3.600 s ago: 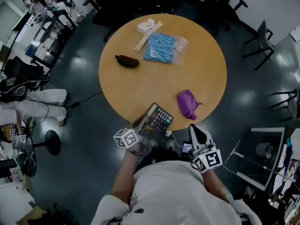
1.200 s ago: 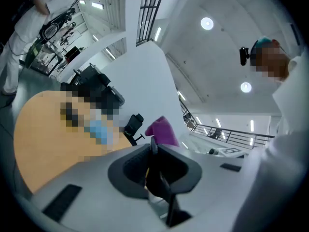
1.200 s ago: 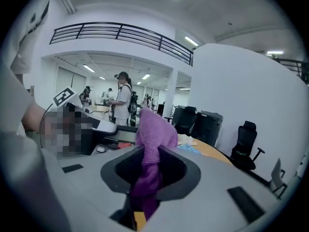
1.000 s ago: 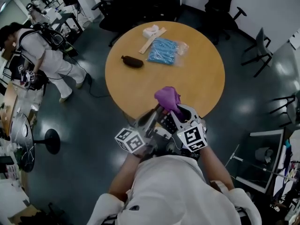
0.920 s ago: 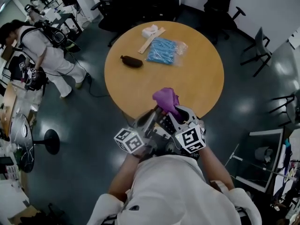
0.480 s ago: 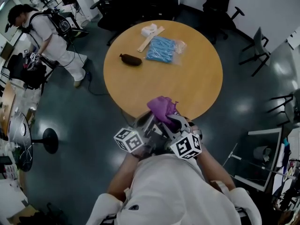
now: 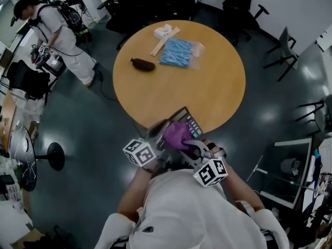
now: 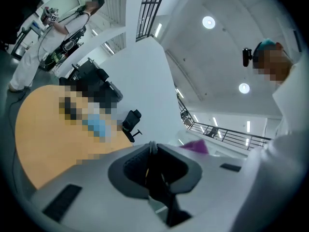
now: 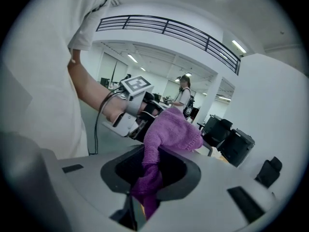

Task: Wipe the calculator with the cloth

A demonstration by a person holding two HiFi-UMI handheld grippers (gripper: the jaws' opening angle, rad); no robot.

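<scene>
Head view: my left gripper [image 7: 154, 138] has its jaws drawn nearly together, clamped on the near edge of the dark, flat rectangular calculator [image 7: 190, 123]. The calculator is off the round wooden table [image 7: 155, 92], held over its near rim. Its key face is turned up to the camera and its long axis runs away from the left jaws, slanting to the right. My right gripper [image 7: 188, 144] is just right of the left one, its jaws closed part-way on the bunched purple knitted cloth [image 7: 175, 135]. The cloth lies on the calculator's face, hard by the left jaws. Half a second ago it sat further out along the calculator. It has since been drawn back towards me, baring the coloured keys at the far end, and the right marker cube has dropped back with it. The left cube has kept its place.

Left gripper view: the jaws [image 8: 150, 148] stand with only a narrow gap, a thin dark edge nipped between them. The cloth [image 8: 195, 146] peeps over the right jaw.

Right gripper view: the jaws [image 9: 152, 154] pinch a hanging fold of the cloth [image 9: 171, 129], whose bulk spills out beyond the tips. The left gripper's marker cube shows just behind it.
</scene>
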